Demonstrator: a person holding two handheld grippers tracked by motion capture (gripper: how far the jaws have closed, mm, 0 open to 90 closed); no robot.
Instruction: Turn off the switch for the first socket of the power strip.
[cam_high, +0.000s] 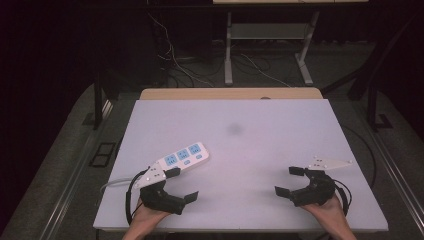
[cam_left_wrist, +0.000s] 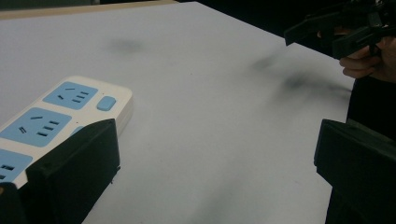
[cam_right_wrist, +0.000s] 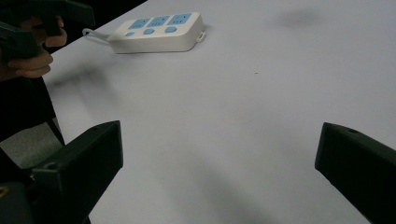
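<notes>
Two hands come in from the bottom of the high view, one at each side. The left hand (cam_high: 145, 215) holds the black two-jaw left gripper (cam_high: 181, 185), w/ its grey three-cornered plate on top. Its jaws stand wide apart, nothing between them, and point toward the middle. The right hand (cam_high: 327, 210) holds the black two-jaw right gripper (cam_high: 288, 181), also w/ a grey plate. Its jaws are wide apart too, w/ nothing in them, pointing toward the left gripper. Both grippers sit low, well apart from each other. A black cable loops by each wrist.
</notes>
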